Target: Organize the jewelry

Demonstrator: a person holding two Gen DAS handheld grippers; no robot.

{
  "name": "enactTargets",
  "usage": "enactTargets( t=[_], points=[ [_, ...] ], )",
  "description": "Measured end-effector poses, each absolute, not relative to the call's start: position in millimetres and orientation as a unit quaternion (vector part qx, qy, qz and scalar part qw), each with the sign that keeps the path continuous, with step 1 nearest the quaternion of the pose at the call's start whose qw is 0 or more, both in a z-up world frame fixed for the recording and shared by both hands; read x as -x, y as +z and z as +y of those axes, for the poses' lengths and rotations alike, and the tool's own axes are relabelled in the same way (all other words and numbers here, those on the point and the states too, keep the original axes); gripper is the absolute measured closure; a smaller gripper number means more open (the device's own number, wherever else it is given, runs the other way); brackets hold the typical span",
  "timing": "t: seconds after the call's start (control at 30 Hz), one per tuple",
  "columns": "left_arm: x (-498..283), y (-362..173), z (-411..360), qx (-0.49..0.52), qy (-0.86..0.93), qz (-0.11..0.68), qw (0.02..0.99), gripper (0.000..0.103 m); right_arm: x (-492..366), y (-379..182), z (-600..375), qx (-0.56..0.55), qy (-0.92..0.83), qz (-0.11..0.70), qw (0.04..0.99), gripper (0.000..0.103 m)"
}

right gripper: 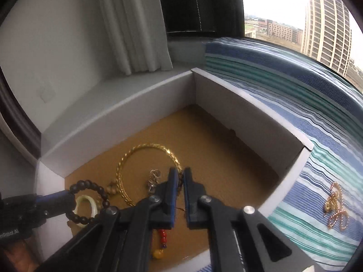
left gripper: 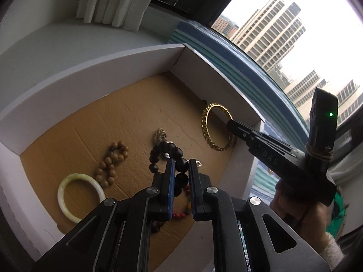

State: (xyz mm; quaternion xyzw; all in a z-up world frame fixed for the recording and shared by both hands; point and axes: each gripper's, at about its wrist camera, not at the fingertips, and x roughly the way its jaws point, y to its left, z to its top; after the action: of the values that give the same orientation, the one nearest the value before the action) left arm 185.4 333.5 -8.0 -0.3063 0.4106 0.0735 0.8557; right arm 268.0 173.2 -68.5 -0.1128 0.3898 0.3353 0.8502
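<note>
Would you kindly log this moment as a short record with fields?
left gripper: shut on the dark bead bracelet, held above the box floor
right gripper: shut on the gold bangle
white box: also holds a pale jade bangle, tan bead bracelet, silver chain
striped cloth: rose-gold chain outside the box
</note>
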Motion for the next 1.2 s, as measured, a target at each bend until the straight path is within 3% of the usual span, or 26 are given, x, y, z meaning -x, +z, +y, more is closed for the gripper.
enactTargets(
  t=[0.13,0.17,0.2,0.23,0.27,0.3,0.37,0.43,0.53,0.77,1.2],
  points=[
    [-187.8,-17.7,328.6,0.288,0.1,0.426,0.852,0.089,-275.4,-80.6,167.6,0.093,0.322,0.402,0.852,0.094],
    [-186.0,-18.5,327.3,0.284,0.105,0.427,0.852,0.076,-275.5,-80.9,164.4,0.088,0.319,0.402,0.854,0.091],
    [-183.9,-17.7,327.3,0.282,0.109,0.427,0.852,0.055,-275.4,-79.6,160.0,0.08,0.32,0.399,0.856,0.08],
    [-180.4,-15.3,327.1,0.279,0.116,0.423,0.854,0.047,-273.7,-77.0,154.1,0.072,0.32,0.393,0.859,0.063],
    [-176.7,-12.4,326.2,0.275,0.124,0.417,0.857,0.035,-272.1,-74.1,147.1,0.063,0.319,0.385,0.864,0.056],
    [-172.9,-9.6,324.3,0.269,0.129,0.412,0.861,0.032,-271.0,-71.3,140.8,0.054,0.319,0.377,0.868,0.049],
    [-164.9,-2.3,316.0,0.256,0.129,0.406,0.868,0.031,-264.2,-63.7,121.8,0.043,0.316,0.362,0.876,0.047],
    [-155.6,5.5,303.9,0.244,0.125,0.4,0.875,0.028,-252.2,-57.2,101.5,0.045,0.297,0.342,0.89,0.034],
    [-142.7,17.3,275.8,0.214,0.114,0.389,0.888,0.023,-233.0,-55.1,65.4,0.052,0.271,0.316,0.908,0.029],
    [-126.0,35.8,192.5,0.162,0.054,0.368,0.914,0.007,-200.5,-92.6,-45.4,0.059,0.195,0.325,0.924,0.028],
    [-149.8,-4.1,64.9,0.111,-0.029,0.415,0.903,0.006,-140.9,-148.2,-265.1,-0.026,0.008,0.365,0.931,0.028]
  ],
)
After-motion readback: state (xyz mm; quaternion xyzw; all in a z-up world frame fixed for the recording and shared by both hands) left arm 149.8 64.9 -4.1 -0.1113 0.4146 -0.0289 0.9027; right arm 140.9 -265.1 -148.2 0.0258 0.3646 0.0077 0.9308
